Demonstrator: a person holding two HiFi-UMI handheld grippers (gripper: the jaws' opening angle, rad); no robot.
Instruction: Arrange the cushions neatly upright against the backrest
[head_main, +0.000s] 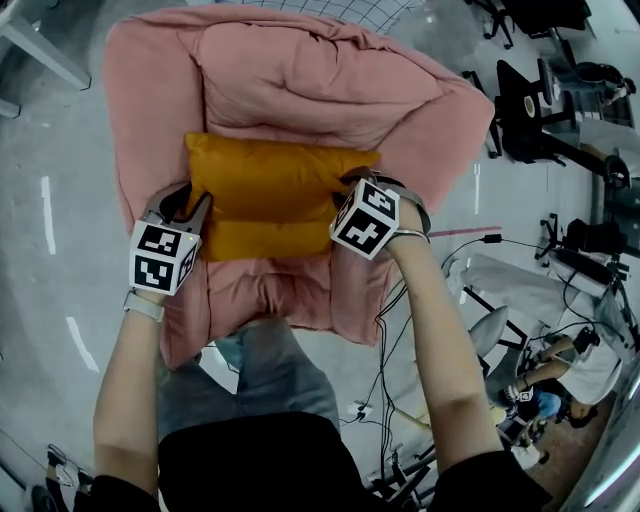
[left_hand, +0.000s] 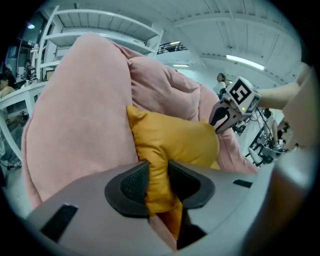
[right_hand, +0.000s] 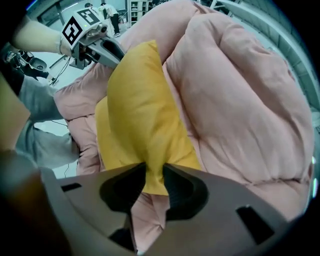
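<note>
Grey lab floor (head_main: 40, 150) around pink armchair (head_main: 150, 100); yellow cushion (head_main: 275, 195) on the seat, close against backrest (head_main: 300, 70); left tool (left_hand: 156, 180) and right tool (right_hand: 152, 182) each clamped on one cushion end; placing step, by my reading; next move calls for settling it upright and square, then letting go.

Smooth yellow cloth cushion (head_main: 270, 195), soft matt pink fabric armchair (head_main: 300, 80), creased

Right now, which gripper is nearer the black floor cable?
Right. The right gripper clamps the yellow cushion's end on the cable side; the left gripper clamps the opposite end.
</note>
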